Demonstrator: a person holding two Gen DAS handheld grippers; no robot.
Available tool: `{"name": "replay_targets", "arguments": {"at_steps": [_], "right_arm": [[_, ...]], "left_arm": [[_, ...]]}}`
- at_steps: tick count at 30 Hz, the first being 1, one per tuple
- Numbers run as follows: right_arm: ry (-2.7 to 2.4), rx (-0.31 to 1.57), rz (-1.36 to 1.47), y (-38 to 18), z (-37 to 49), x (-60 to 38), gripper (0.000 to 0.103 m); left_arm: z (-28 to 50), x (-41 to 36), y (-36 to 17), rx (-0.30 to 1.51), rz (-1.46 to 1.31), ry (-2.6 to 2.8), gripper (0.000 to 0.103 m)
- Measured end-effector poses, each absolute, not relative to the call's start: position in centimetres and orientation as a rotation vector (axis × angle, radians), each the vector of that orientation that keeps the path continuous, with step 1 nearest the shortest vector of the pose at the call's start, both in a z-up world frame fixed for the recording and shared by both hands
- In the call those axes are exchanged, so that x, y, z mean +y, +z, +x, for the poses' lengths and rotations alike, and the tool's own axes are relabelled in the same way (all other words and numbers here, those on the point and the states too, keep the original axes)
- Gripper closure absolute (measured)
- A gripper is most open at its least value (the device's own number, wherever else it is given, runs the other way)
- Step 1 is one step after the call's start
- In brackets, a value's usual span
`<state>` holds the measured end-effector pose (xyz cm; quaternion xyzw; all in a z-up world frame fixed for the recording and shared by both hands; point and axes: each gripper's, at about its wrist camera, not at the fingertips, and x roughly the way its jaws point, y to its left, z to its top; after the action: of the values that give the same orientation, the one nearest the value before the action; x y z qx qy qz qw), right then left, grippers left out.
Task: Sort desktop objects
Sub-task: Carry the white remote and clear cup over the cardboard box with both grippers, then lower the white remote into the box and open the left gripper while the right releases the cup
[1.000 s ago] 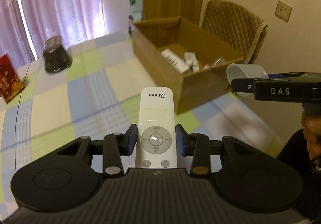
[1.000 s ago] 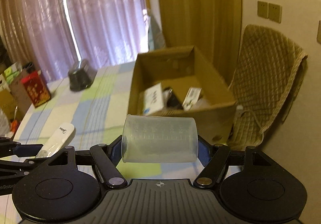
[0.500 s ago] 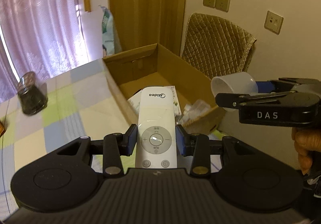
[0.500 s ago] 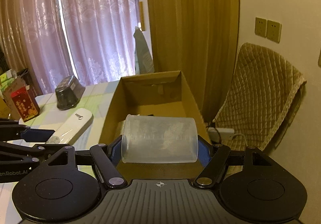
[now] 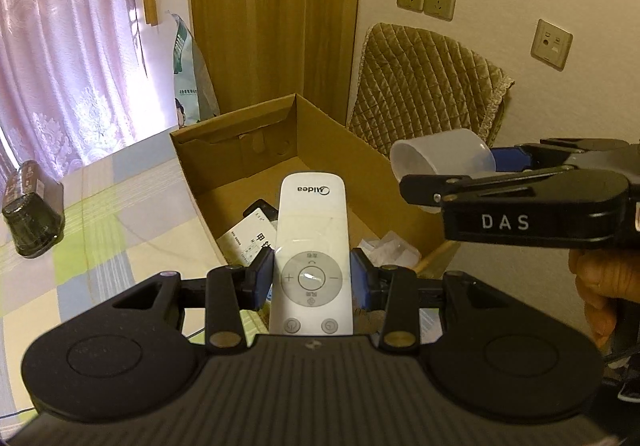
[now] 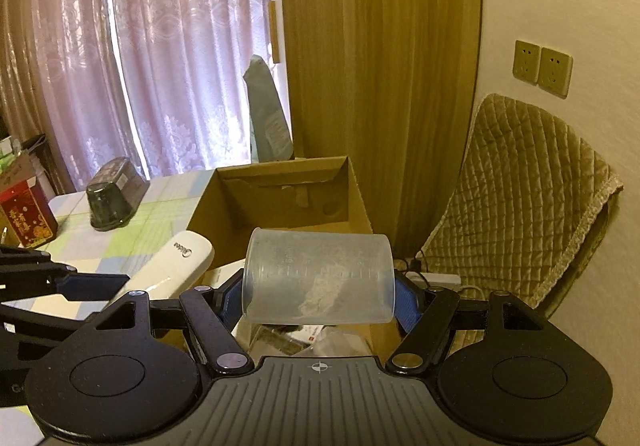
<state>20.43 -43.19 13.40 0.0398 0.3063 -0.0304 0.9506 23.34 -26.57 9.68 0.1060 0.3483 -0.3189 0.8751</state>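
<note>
- Over open cardboard box [image 5: 320, 150]: left gripper [image 5: 312, 278] clamped on smooth white remote [image 5: 312, 246], long axis pointing forward.
- Beside it: right gripper [image 6: 319, 296] clamped on translucent plastic cup [image 6: 319, 280], lying sideways.

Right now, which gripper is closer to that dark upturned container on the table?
Left. The left gripper is nearer the dark container; the right gripper sits farther away, over the cardboard box.

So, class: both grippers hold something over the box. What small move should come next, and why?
Probably lower and open the left gripper: its remote already hangs over the box. The right gripper with the cup can follow.
</note>
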Motion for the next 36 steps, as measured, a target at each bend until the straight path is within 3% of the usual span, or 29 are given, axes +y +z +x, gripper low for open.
{"name": "replay_targets", "arguments": {"at_steps": [36], "right_arm": [[-0.090,0.657,0.081,10.8,24.2,-44.8,0.032]], "left_arm": [[28.2,-28.6,6.3,0.755,0.198,-0.643,0.068]]}}
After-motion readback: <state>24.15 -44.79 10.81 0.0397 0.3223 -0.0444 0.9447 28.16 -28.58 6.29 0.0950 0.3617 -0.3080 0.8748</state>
